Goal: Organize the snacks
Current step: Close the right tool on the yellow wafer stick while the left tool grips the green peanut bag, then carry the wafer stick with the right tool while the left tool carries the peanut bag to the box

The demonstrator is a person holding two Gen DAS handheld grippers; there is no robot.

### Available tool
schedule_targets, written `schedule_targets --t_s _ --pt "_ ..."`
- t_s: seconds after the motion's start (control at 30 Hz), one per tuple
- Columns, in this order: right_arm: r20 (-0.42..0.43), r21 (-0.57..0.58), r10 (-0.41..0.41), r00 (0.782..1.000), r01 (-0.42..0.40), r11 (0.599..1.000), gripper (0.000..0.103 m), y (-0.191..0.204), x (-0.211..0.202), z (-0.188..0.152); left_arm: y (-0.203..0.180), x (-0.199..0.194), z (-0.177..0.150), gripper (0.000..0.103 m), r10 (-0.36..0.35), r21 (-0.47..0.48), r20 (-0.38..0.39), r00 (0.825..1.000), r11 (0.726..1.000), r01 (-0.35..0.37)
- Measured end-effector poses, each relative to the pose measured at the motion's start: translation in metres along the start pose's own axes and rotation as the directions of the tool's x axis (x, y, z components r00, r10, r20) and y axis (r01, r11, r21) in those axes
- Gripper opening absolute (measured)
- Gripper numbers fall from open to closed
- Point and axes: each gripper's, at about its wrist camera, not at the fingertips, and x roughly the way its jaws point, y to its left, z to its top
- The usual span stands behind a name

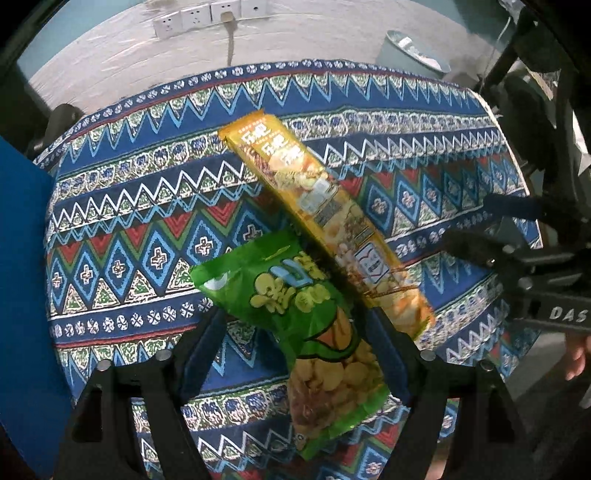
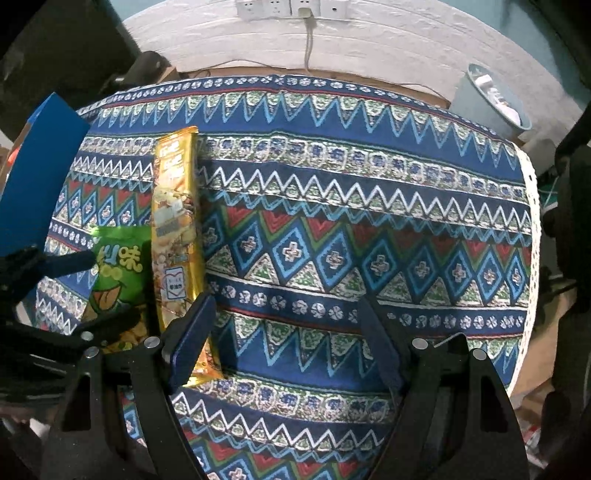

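A green snack bag (image 1: 306,325) lies on the patterned tablecloth (image 1: 140,206), between the open fingers of my left gripper (image 1: 295,328). A long yellow snack packet (image 1: 321,214) lies beside it, slanting away to the far left. In the right wrist view the green bag (image 2: 118,280) and the yellow packet (image 2: 177,229) lie at the left. My right gripper (image 2: 284,325) is open and empty, its left finger (image 2: 188,339) over the packet's near end. The right gripper also shows in the left wrist view (image 1: 491,236).
A blue box (image 1: 22,280) stands at the table's left edge and shows in the right wrist view (image 2: 37,177). A pale bin (image 2: 491,99) stands on the floor behind the table at the right. Wall sockets (image 2: 291,7) are on the back wall.
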Motion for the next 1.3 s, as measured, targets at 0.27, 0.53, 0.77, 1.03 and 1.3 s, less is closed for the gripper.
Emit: schedule_targets --t_s 0.27,0.53,0.77,1.03,1.3 --pt "-0.011 -0.051 0.033 0.999 -0.034 0.998 0.079 0.024 0.009 0.007 0.011 0.015 -0.007 0.042 0.035 0.034 -0.015 0.999 0.999 -0.035" --pt "-0.011 -0.086 0.098 0.995 -0.098 0.991 0.079 0.052 0.026 0.014 0.035 0.011 -0.012 0.042 0.081 0.035 0.004 0.997 0.996 -0.081" --pt "0.007 -0.116 0.076 0.997 -0.075 0.990 0.078 0.070 0.047 0.020 0.052 0.009 -0.013 0.042 0.082 0.017 0.013 0.997 0.997 -0.082" --pt "0.052 -0.158 0.041 0.998 -0.033 0.987 0.031 0.088 0.063 0.020 0.060 0.005 -0.009 0.042 0.077 0.010 0.023 0.997 0.997 -0.078" --pt "0.084 -0.155 0.047 0.995 -0.033 0.987 0.031 0.090 0.044 0.014 0.068 -0.021 -0.009 0.041 0.080 -0.001 0.067 0.995 0.997 -0.080"
